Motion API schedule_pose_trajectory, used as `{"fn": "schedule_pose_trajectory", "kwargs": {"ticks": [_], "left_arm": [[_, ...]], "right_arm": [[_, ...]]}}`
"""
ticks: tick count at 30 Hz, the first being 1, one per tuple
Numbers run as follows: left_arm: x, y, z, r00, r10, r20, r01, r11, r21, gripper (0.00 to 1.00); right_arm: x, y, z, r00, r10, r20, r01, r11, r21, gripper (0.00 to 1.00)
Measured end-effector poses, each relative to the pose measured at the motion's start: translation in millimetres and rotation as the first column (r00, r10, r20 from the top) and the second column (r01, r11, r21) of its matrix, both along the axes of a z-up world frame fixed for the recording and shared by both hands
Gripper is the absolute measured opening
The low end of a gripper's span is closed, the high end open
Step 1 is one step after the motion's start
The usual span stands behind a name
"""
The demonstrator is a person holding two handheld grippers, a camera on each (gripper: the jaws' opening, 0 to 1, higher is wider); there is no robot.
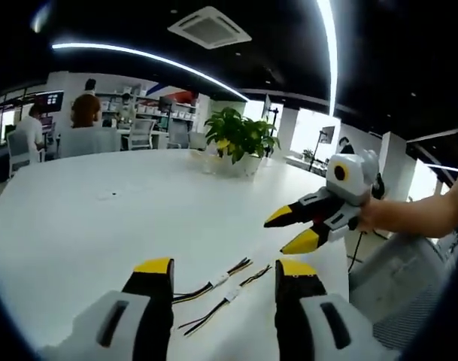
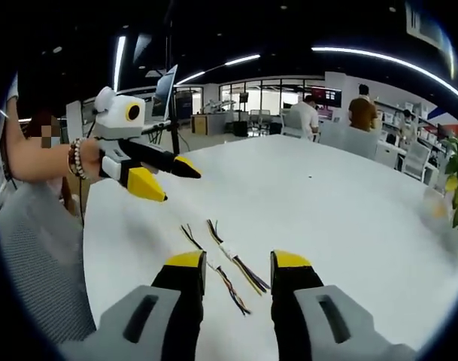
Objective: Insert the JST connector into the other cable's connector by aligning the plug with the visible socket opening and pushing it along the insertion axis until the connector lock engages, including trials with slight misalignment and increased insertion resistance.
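Two short cables with multicoloured wires lie side by side on the white table (image 1: 101, 226). In the left gripper view, one cable (image 1: 213, 283) and the other cable (image 1: 230, 296) each show a small white JST connector at mid-length. They lie just beyond my left gripper (image 1: 225, 266), which is open and empty. My right gripper (image 1: 277, 235) enters from the right, held by a hand, open and hovering above the table. In the right gripper view, the cables (image 2: 232, 259) lie between and ahead of my right gripper (image 2: 238, 260). The left gripper (image 2: 182, 186) hovers open at the left.
A potted plant (image 1: 240, 139) stands at the table's far side. People (image 1: 86, 113) sit at desks with chairs behind it. The table edge (image 1: 349, 278) drops off to the right. A stand with a screen (image 2: 168, 86) rises past the table edge.
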State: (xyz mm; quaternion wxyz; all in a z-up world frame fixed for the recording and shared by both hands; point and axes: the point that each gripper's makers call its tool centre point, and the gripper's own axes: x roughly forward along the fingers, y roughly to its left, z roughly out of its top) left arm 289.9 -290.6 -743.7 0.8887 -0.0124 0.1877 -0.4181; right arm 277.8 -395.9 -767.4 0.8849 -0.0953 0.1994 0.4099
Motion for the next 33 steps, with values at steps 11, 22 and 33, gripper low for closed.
{"fn": "schedule_pose_trajectory", "kwargs": {"ticks": [11, 22, 33], "left_arm": [[-11.8, 17.4, 5.0, 0.999, 0.016, 0.034, -0.018, 0.998, 0.065, 0.49], [-32.4, 27.3, 35.8, 0.996, 0.043, 0.080, -0.042, 0.999, -0.006, 0.49], [-72.0, 24.1, 47.1, 0.997, 0.012, 0.070, -0.007, 0.997, -0.073, 0.50]], "right_arm": [[-10.5, -15.7, 14.0, 0.998, -0.059, 0.008, 0.059, 0.998, 0.000, 0.33], [-24.1, -30.8, 24.9, 0.992, -0.123, 0.036, 0.124, 0.992, -0.039, 0.34], [-50.5, -44.8, 42.5, 0.979, -0.199, 0.031, 0.198, 0.980, 0.036, 0.35]]}}
